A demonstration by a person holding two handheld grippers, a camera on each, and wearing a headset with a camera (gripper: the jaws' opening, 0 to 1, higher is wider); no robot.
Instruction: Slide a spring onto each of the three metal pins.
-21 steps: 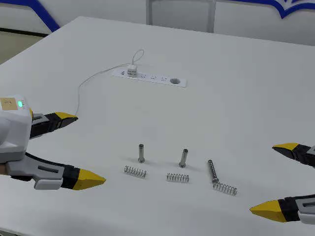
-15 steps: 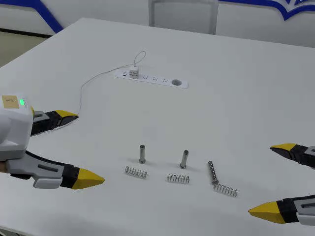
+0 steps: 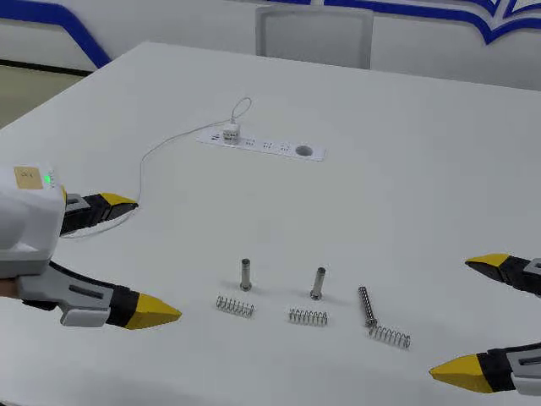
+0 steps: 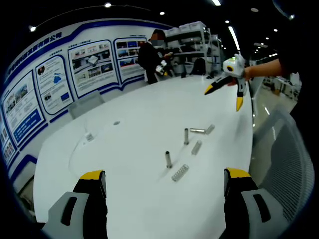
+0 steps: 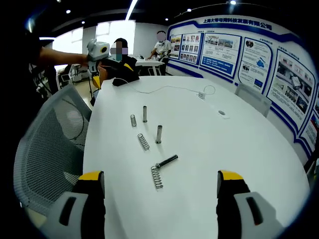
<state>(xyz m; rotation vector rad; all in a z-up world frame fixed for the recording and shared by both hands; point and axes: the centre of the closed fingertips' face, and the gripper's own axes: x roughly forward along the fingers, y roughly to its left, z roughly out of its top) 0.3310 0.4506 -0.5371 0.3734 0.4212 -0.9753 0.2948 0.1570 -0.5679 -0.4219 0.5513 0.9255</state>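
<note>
The left gripper (image 3: 150,258) hangs over the near left part of the desk (image 3: 406,194), its yellow-tipped jaws spread wide with nothing between them. The right gripper (image 3: 452,317) is at the near right edge of the head view, its jaws just as wide apart and likewise empty (each gripper appears in the other's gripper view as a small shape across the desk, held up by an arm).

Between the two grippers, and well apart from both, the task's parts lie in a row on the white top. The left pin (image 3: 245,275) stands upright, and the left spring (image 3: 234,306) lies on its side just in front of it, not touching. The middle pin (image 3: 318,283) also stands upright, with the middle spring (image 3: 308,317) lying just in front of it. The right pin (image 3: 366,306) lies flat, pointing away from the person. The right spring (image 3: 390,336) lies beside its near end, and I cannot tell whether they touch. All three springs are off their pins.

Farther back, a white power strip (image 3: 262,144) lies flat on the desk with a small white plug (image 3: 231,132) at its left end. A thin white cable (image 3: 145,156) curves from the plug toward the left gripper. A grey chair (image 3: 314,35) stands beyond the desk's far edge.
</note>
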